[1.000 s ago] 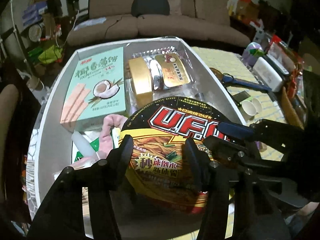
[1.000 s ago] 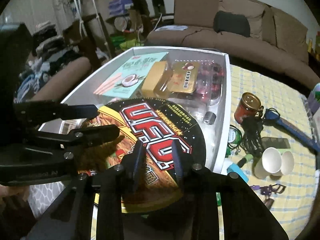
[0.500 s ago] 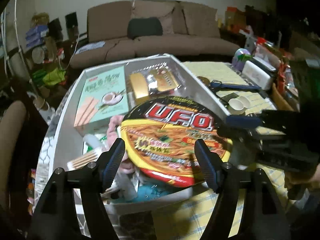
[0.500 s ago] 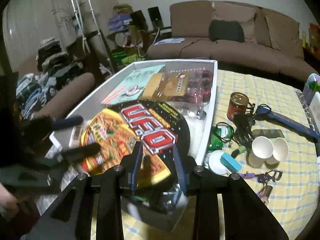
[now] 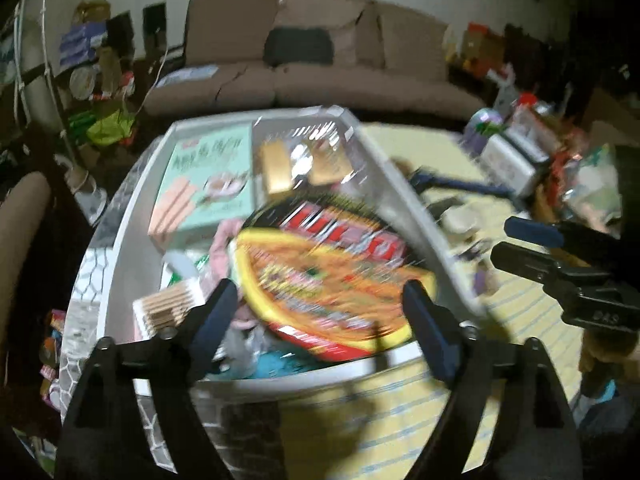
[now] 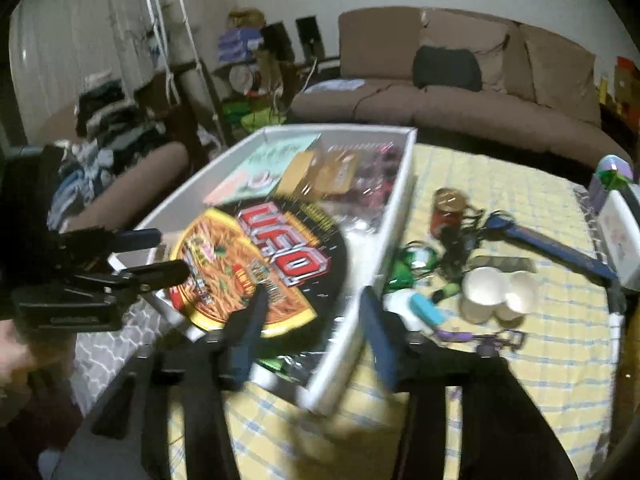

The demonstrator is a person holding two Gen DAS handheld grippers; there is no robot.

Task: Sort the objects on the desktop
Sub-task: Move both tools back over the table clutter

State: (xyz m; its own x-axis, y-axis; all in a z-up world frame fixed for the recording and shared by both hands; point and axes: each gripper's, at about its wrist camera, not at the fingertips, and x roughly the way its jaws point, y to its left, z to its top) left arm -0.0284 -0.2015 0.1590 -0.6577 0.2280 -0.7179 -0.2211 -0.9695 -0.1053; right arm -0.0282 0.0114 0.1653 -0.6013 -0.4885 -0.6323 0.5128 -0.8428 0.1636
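Note:
The round UFO noodle bowl [image 5: 328, 272] lies tilted on other snacks at the near end of the white tray [image 5: 404, 204]. My left gripper [image 5: 318, 300] hovers just short of it. Its jaws are opening wide and nothing is pressed between the pads. In the right wrist view the bowl [image 6: 256, 256] sits ahead and to the left of my right gripper [image 6: 314, 300]. Those jaws are also opening, over the tray's near corner [image 6: 332, 364], and grip nothing. Each gripper shows in the other's view, the right one [image 5: 504, 240] and the left one [image 6: 172, 252].
The tray also holds a mint-green wafer box [image 5: 208, 176] and gold packets in clear wrap [image 5: 304, 160]. On the yellow checked cloth to the right lie a red can [image 6: 448, 208], two paper cups [image 6: 484, 292], a blue tool [image 6: 552, 244] and cables. A brown sofa stands behind.
Both grippers have let go of the noodle bowl, spread their jaws and drawn back and up. The bowl now rests in the tray.

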